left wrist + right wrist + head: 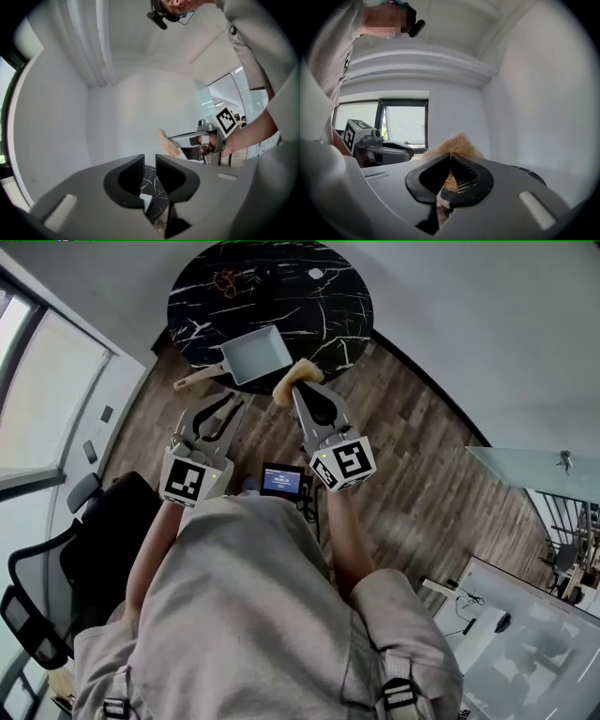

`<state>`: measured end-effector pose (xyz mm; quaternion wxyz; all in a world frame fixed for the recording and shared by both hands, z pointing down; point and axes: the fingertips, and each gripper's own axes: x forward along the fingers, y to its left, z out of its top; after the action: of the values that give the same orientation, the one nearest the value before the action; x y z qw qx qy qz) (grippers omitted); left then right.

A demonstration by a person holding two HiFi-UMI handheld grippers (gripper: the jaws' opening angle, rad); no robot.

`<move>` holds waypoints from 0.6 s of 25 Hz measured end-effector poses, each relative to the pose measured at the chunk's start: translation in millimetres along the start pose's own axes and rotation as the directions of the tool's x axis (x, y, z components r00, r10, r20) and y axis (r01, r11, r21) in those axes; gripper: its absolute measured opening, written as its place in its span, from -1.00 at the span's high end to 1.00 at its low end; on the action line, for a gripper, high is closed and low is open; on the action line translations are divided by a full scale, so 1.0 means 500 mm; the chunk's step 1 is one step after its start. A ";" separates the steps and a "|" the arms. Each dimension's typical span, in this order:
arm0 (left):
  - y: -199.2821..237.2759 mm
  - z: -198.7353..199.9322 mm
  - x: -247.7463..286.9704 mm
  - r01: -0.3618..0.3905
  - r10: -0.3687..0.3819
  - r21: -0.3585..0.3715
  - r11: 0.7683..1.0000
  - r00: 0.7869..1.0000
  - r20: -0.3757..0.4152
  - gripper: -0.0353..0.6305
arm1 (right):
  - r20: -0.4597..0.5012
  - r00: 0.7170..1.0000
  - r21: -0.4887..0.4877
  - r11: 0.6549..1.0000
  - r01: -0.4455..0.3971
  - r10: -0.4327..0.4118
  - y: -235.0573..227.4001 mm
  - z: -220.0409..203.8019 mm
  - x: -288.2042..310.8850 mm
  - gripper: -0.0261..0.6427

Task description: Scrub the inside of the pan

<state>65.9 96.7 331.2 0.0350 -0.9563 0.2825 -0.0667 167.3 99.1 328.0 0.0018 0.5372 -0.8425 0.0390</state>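
A rectangular pan (255,352) with a pale grey inside and a wooden handle (197,379) lies at the near edge of a round black marble table (319,306). My right gripper (300,390) is shut on a tan fibrous scrubber (296,377), held in the air just right of the pan's near corner. In the right gripper view the scrubber (459,142) sticks out past the closed right gripper (450,158). My left gripper (225,411) hovers below the pan's handle, open a little, with nothing between its fingers. The left gripper view shows the left gripper (150,164) above the table (158,190).
On the far side of the table lie a small orange object (225,280) and a white one (316,274). A black office chair (56,559) stands at the left. A small device with a blue screen (281,480) sits near my body. A glass table (525,474) is at the right.
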 end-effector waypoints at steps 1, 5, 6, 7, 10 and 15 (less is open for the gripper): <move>-0.010 0.009 -0.010 -0.023 0.023 -0.005 1.000 1.000 -0.005 0.70 | 0.013 1.000 -0.020 1.000 0.004 -0.004 0.008 0.012 -0.020 0.84; -0.038 0.017 -0.036 -0.095 0.095 0.016 0.995 0.995 -0.004 0.73 | 0.069 0.997 -0.081 0.996 0.036 -0.031 0.034 0.039 -0.089 0.84; -0.045 0.016 -0.038 -0.107 0.107 0.026 0.994 0.994 -0.007 0.73 | 0.084 0.996 -0.096 0.994 0.051 -0.043 0.038 0.044 -0.105 0.84; -0.051 0.016 -0.039 -0.121 0.122 0.034 0.992 0.992 -0.012 0.73 | 0.102 0.993 -0.116 0.991 0.070 -0.059 0.040 0.052 -0.121 0.84; -0.053 0.026 -0.040 -0.196 0.197 0.043 0.980 0.980 -0.020 0.74 | 0.179 0.975 -0.233 0.957 0.172 -0.131 0.042 0.083 -0.160 0.84; -0.058 0.037 -0.040 -0.258 0.258 0.044 0.965 0.966 0.001 0.75 | 0.238 0.948 -0.279 0.920 0.274 -0.211 0.047 0.093 -0.192 0.84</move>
<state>67.5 132.2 314.0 0.0638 -0.9102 0.4032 -0.0698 188.7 192.6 275.9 0.0047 0.6321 -0.7605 -0.1488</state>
